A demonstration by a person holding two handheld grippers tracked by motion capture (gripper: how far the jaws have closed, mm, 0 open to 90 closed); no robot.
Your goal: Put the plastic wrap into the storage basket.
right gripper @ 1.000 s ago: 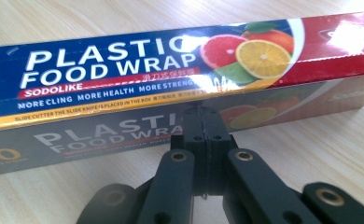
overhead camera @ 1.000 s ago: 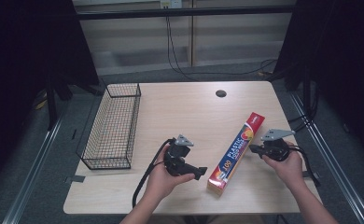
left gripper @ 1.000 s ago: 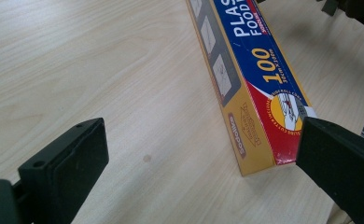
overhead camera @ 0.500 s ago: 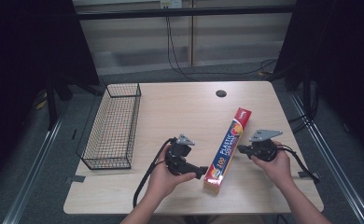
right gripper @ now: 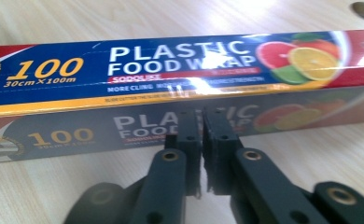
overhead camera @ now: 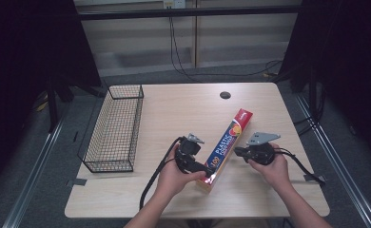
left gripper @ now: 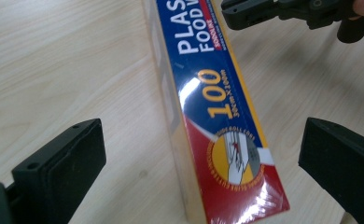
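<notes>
Plastic food wrap box (overhead camera: 227, 146) lies aslant on the front right part of the desk (overhead camera: 174, 104), its near end well back from the front edge, with bare wood open behind it and a wire basket (overhead camera: 114, 128) along the left edge, well apart. Left gripper (overhead camera: 193, 159), jaws spread wide, sits at the box's near end, which lies between them untouched in the left gripper view. Right gripper (overhead camera: 245, 153), jaws pressed together and empty, points its tips at the box's long right side, just beside or touching it; I cannot tell which.
</notes>
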